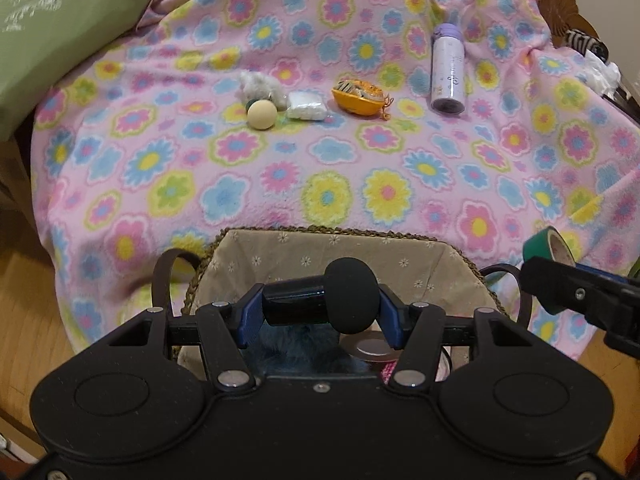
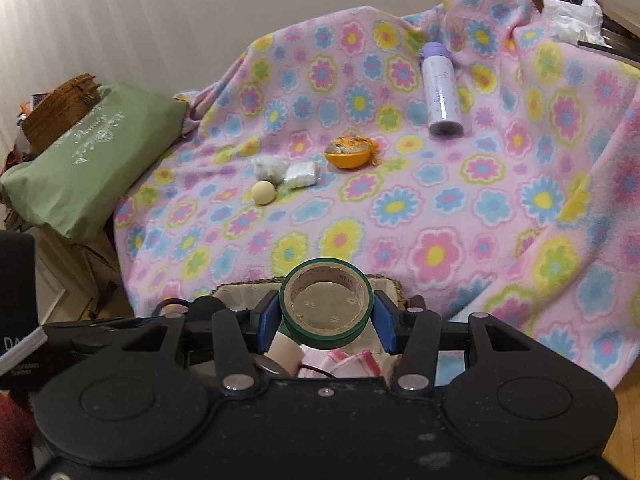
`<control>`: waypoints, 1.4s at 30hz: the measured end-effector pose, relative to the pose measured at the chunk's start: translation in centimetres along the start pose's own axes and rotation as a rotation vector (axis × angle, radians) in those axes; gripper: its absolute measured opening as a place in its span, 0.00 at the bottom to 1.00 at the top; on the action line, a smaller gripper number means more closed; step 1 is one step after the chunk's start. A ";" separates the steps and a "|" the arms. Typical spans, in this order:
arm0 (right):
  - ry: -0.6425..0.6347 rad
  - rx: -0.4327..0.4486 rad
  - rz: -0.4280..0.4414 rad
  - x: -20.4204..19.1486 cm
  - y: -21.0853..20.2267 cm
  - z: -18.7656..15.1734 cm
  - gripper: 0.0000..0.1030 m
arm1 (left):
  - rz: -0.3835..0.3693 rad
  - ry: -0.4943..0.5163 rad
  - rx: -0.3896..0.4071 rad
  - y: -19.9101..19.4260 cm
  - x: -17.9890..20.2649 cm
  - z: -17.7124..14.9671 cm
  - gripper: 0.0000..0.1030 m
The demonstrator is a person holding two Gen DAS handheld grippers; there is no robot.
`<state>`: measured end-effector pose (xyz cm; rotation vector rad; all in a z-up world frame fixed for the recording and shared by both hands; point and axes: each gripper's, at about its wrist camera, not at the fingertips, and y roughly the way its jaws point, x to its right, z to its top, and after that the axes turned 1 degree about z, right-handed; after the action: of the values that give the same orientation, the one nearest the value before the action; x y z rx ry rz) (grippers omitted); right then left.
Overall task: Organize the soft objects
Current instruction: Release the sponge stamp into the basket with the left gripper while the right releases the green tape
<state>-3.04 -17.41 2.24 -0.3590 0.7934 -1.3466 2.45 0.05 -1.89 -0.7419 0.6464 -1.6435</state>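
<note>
**Soft objects: sorting in progress, both hands loaded over the basket**

Soft objects, remaining: fluff [image 1: 260, 85], cream ball [image 1: 262, 115], white pack [image 1: 306, 106] and orange pouch [image 1: 357, 98] lie in a loose row on the blanket [image 1: 248, 184], well beyond the basket [image 1: 320, 248]. Fluff, ball and pack sit close together, possibly touching; the pouch lies apart. A purple bottle [image 1: 448, 69] lies farther off, beyond the pouch.

Item, left: left hand-held gripper [image 1: 320, 308] pinches a black mic [image 1: 320, 300] crosswise, foam head toward its right finger, above the basket.

Item, right: right hand-held gripper [image 2: 326, 314] pinches a green tape [image 2: 326, 304] by its flat sides, core hole facing the camera, above the basket's near part.

Basket: woven rim, beige flowered liner, dark strap handles. Inside, partly hidden: something blue and furry, a metal lid, pink-and-white cloth.

Handling note: both loads appear ready to drop. Lower each past the rim before releasing, one at a time, so the tape cannot roll out and the tools do not collide. Aim for free liner, not the lid.

Surface: pink flowered fleece draped over furniture, creased and sloping, so round things may roll.

Room: green cushion [image 2: 92, 160] beyond the basket's left side, pale wall behind, wooden floor below.
</note>
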 end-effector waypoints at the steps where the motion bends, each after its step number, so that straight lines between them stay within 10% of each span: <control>1: 0.001 -0.010 -0.009 0.0 0.1 -0.1 0.47 | -0.008 -0.012 -0.005 0.1 -0.2 0.0 0.53; 42: 0.010 -0.107 0.015 0.4 1.7 -0.8 0.54 | -0.003 -0.035 -0.025 0.9 -0.1 -0.3 0.63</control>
<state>-2.35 -17.25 0.44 -0.4294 0.8773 -1.2960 2.78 0.01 -2.76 -0.7884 0.6429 -1.6245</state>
